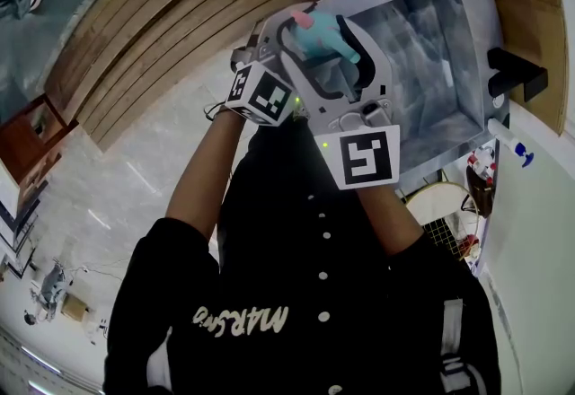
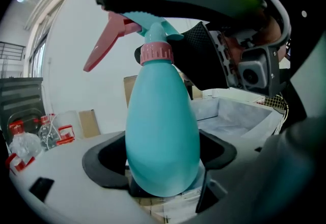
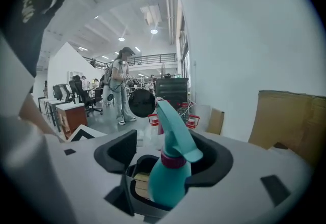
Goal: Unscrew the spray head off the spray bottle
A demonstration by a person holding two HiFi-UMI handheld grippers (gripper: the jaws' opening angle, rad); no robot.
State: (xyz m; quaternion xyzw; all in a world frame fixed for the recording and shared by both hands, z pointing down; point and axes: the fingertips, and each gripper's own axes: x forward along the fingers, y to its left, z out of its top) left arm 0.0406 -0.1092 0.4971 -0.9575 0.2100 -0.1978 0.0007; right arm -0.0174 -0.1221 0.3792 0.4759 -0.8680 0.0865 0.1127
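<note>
Spray bottle (image 2: 162,116) in left tool (image 2: 164,169), spray head (image 3: 173,131) between jaws of right tool (image 3: 167,169)

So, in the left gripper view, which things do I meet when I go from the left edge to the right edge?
Small bottles with red labels → pink trigger → teal spray bottle → grey tray.

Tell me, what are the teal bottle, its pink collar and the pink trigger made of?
The bottle is likely plastic with a soft sheen: smooth, opaque, evenly teal, with only dull highlights. The collar is probably harder moulded plastic, since fine vertical ridges run round it. The trigger seems to be the same matte pink plastic, thin and one colour throughout. None shows metal glint or glass transparency.
</note>
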